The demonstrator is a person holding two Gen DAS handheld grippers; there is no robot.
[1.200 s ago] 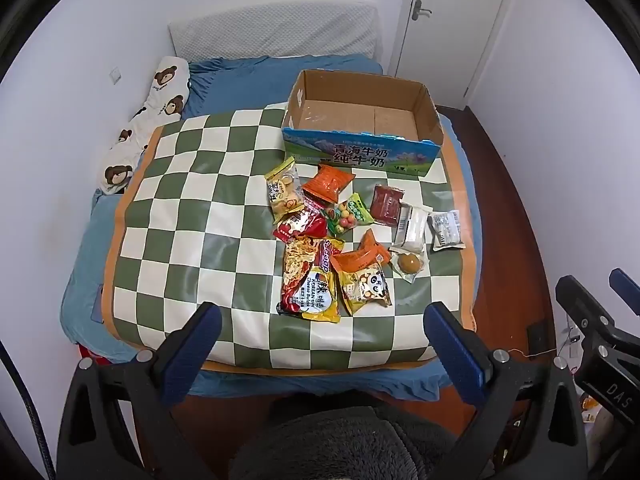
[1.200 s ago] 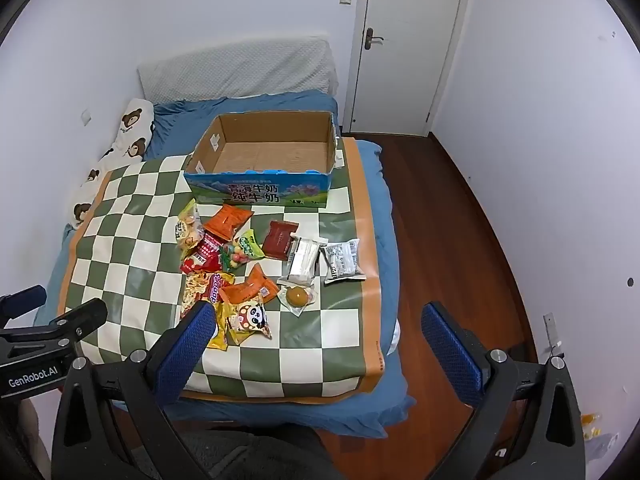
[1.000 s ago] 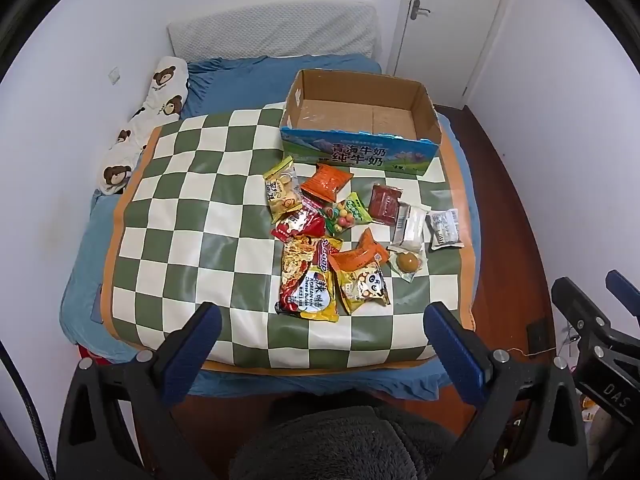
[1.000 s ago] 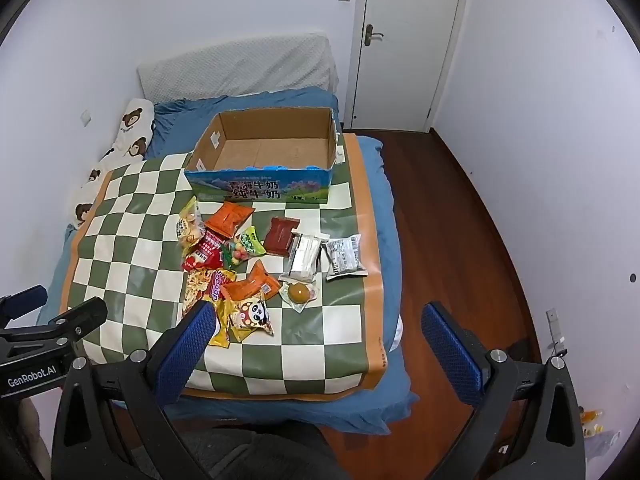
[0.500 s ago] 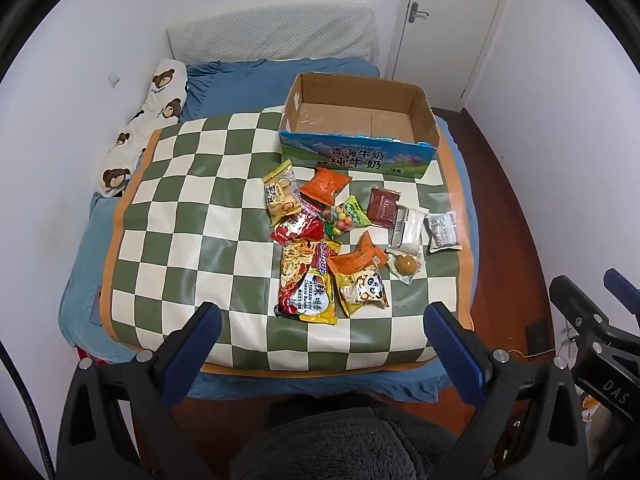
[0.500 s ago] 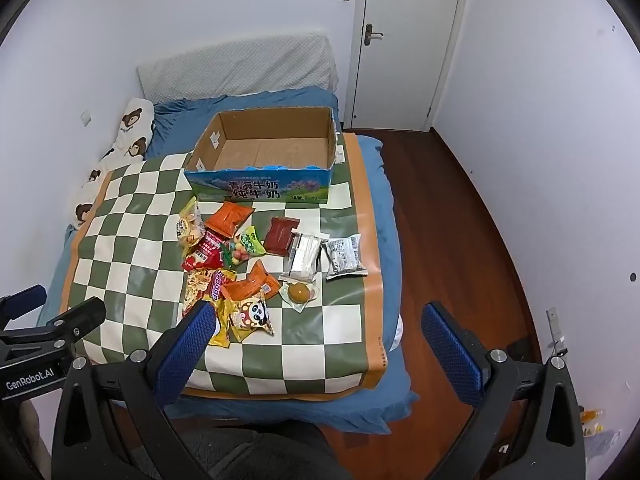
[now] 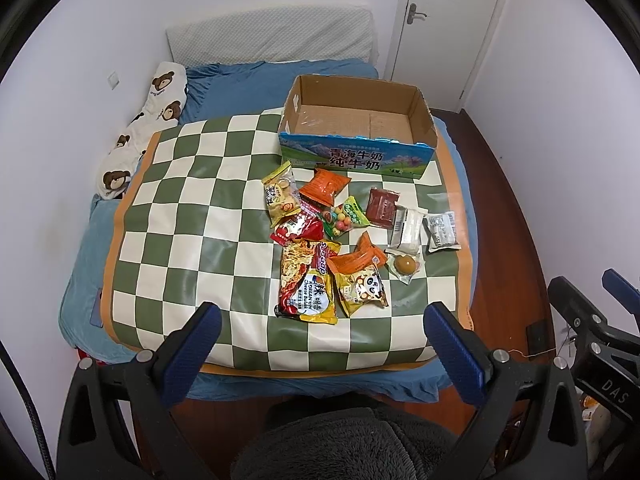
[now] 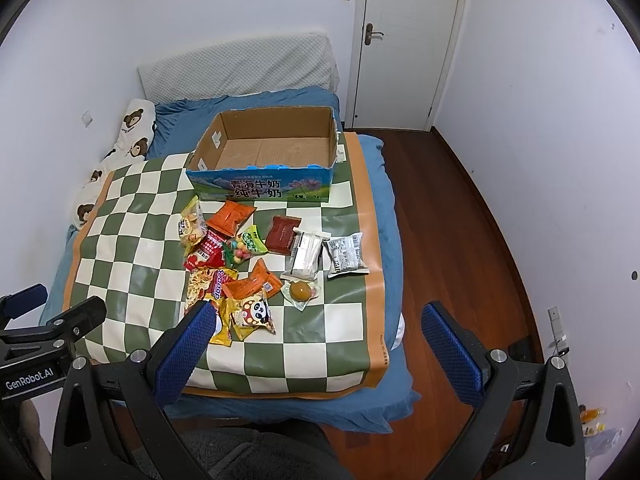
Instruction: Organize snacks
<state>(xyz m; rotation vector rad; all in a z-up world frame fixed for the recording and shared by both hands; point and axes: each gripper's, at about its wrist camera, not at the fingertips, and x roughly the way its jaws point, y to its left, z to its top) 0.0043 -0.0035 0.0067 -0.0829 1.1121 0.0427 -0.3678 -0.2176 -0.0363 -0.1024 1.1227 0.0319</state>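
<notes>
A home bedroom is shown; a bed in blue sheets is seen ahead of the grippers; a bear-print white pillow lies left; a white panelled door stands beyond.

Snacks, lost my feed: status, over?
Left gripper, right gripper open, empty. Snacks piled on checkered mat; cardboard box empty. Nothing blocking.

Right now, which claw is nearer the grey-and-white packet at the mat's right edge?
Right, by a modest margin. The right claw hangs open almost straight in front of the grey-and-white packet; the left claw, also open, sits further left, facing the noodle packs.
</notes>
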